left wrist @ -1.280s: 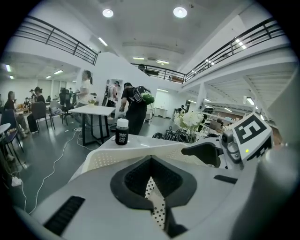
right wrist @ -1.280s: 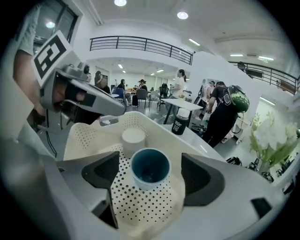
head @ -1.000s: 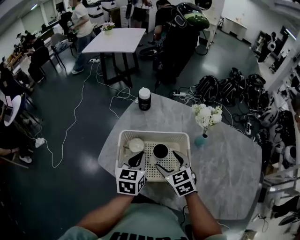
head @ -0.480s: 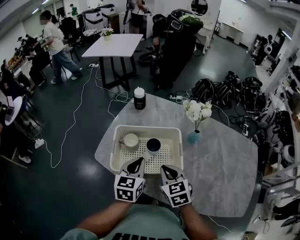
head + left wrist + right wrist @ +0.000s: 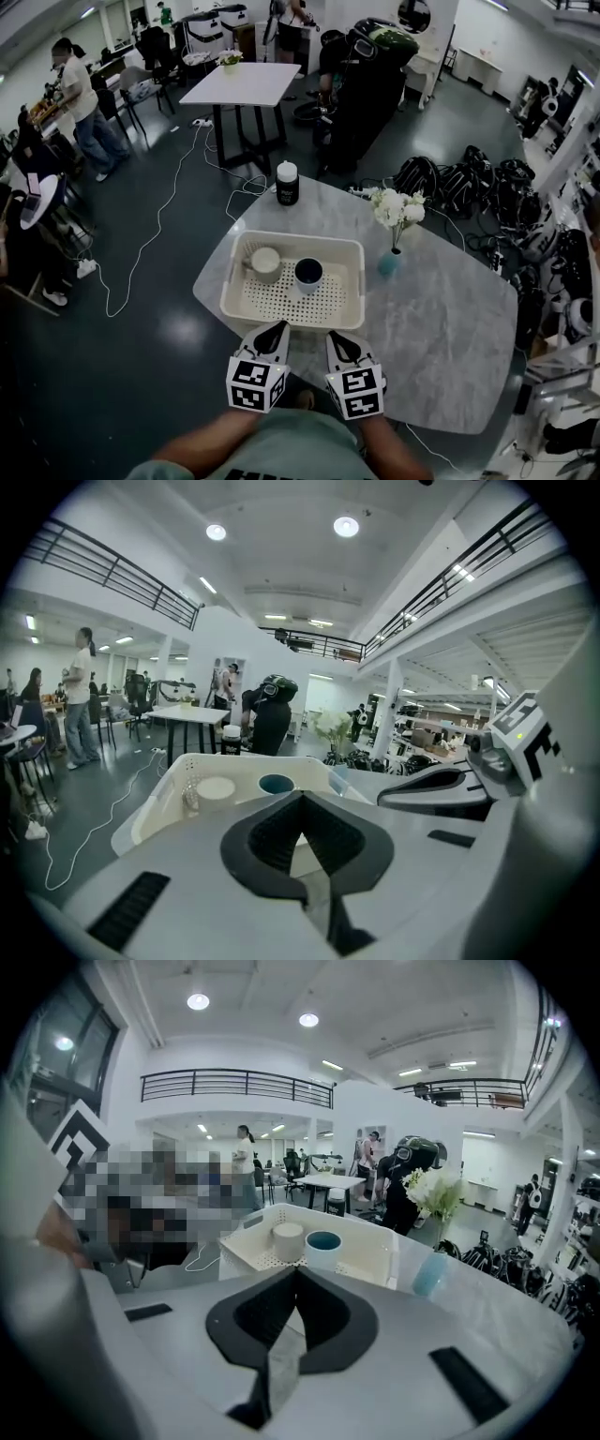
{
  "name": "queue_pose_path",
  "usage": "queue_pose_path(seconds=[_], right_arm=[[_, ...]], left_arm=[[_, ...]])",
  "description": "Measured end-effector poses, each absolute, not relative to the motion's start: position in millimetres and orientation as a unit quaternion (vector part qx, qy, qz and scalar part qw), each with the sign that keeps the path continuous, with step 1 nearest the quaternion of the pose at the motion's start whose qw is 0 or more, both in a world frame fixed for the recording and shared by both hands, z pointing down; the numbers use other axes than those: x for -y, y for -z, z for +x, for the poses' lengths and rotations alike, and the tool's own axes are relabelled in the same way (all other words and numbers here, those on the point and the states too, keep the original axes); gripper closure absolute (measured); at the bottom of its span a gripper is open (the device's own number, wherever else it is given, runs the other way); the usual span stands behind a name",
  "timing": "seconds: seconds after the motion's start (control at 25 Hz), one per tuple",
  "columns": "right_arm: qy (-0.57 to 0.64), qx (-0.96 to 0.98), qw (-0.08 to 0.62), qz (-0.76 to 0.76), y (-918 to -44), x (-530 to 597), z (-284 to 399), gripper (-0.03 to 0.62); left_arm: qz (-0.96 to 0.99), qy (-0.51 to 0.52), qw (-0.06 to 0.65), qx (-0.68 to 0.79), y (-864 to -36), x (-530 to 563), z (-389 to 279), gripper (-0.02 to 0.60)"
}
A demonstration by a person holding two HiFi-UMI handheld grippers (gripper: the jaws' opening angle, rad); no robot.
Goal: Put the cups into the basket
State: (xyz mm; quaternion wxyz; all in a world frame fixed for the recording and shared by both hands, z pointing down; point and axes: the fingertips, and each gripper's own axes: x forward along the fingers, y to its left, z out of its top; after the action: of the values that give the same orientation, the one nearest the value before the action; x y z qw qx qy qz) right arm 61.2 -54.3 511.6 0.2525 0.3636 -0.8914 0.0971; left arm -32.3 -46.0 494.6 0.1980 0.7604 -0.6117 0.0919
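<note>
The white perforated basket [image 5: 292, 238] stands on the grey marble table [image 5: 441, 328]. Two cups stand upright inside it: a cream cup [image 5: 265, 263] on the left and a white cup with a dark inside [image 5: 308, 273] just to its right. Both grippers hover side by side at the table's near edge, short of the basket. My left gripper [image 5: 278, 328] is shut and empty, and so is my right gripper [image 5: 335, 337]. The left gripper view shows its jaws [image 5: 298, 801] meeting, with the basket [image 5: 159, 803] beyond. In the right gripper view both cups [image 5: 288, 1239] [image 5: 323, 1246] stand ahead of the shut jaws.
A black jar with a white lid [image 5: 288, 183] stands at the table's far edge. A blue vase [image 5: 388, 263] with white flowers [image 5: 396, 208] is right of the basket. Beyond are a white table [image 5: 248, 82], floor cables, bags and people.
Both grippers have drawn back out of the basket toward the person. The right gripper, open beside the dark-inside cup a second ago, is now shut and empty. The cups stayed in the basket.
</note>
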Motion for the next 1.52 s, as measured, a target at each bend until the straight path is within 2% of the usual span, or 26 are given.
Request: queue_pose_path(seconds=[0.64,1.52], right_arm=[[-0.1,0.876,0.225,0.415,-480,-3,41,0.579],[-0.123,0.841,0.236,0.47,-498,-80,-1,0.58]], left_arm=[[0.781,-0.101,0.158,0.596,-461,-8,-58,0.575],[0.814,-0.116,0.174,0.541,-485,-72,-101,0.575]])
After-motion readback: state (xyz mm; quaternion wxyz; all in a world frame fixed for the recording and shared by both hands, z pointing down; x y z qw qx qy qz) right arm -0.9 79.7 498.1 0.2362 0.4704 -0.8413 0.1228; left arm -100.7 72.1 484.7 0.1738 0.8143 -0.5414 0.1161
